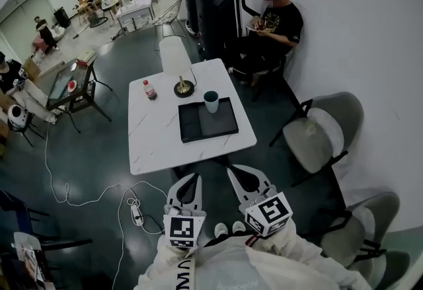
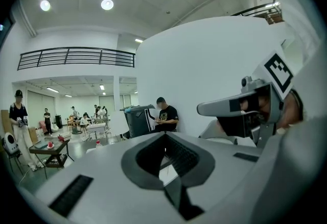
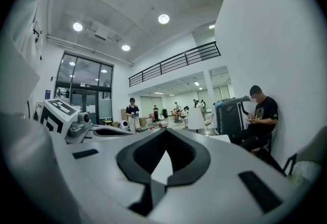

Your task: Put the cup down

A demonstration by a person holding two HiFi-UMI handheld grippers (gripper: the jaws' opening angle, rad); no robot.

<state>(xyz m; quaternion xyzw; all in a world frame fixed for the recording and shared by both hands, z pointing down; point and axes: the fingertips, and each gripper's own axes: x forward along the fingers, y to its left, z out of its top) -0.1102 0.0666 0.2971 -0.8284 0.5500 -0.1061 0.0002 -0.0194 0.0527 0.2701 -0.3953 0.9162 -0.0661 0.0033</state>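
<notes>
**A:** Where's the cup?

**B:** The cup stands upright on the black tray, just inside the tray's far edge and right of its middle. Nothing is touching it.

**A:** And the tray?

**B:** It lies on the white table, towards the near right corner, with its right rim close to the table's right edge.

**A:** What about the grippers?

**B:** Both are held low in front of the person, short of the table's near edge and well apart from the cup. The left gripper has its jaws together, tips meeting, with nothing between them — the left gripper view shows this plainly. The right gripper is the same: closed tip to tip and empty.

**A:** Anything else on the table?

**B:** A red-capped bottle stands towards the far left corner. A round dark dish with a short stick rising from it sits near the middle of the far edge, just beyond the tray's far left corner.

**A:** And around the table?

**B:** A grey chair stands off the right edge, and a seated person is against the wall beyond the far right corner.
</notes>
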